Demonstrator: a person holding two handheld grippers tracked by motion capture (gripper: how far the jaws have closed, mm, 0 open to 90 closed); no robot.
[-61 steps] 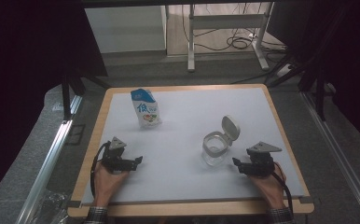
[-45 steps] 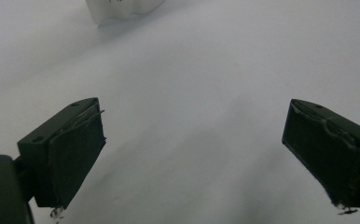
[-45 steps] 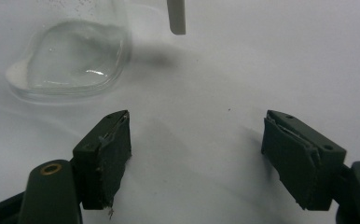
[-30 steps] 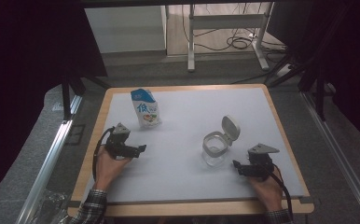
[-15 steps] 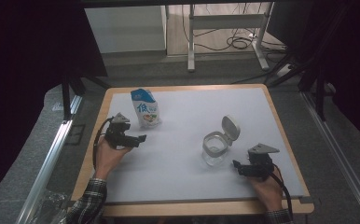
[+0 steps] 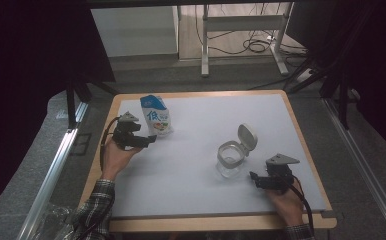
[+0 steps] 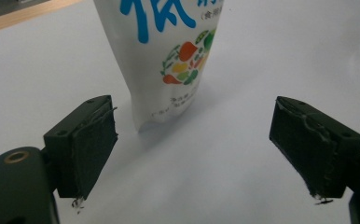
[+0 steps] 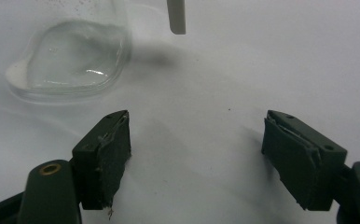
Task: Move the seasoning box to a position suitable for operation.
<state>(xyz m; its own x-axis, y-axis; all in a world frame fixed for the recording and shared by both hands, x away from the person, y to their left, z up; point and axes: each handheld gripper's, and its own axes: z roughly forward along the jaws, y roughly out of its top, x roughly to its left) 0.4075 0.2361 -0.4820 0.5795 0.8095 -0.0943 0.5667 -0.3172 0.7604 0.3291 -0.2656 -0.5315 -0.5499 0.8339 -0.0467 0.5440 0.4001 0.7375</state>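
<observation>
Left gripper view: pouch (image 7: 169, 60) just beyond spread fingers (image 7: 94, 144)

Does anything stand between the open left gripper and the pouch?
Nothing visible does. The left gripper sits just short of the pouch, jaws open, with bare mat between them. The jar stands well off to the right.

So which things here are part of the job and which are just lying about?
In the job:
- food pouch, ahead of the open left gripper
- clear flip-lid jar, near the open right gripper

Lying about:
- cables on the floor
- desk frame beyond the table
</observation>
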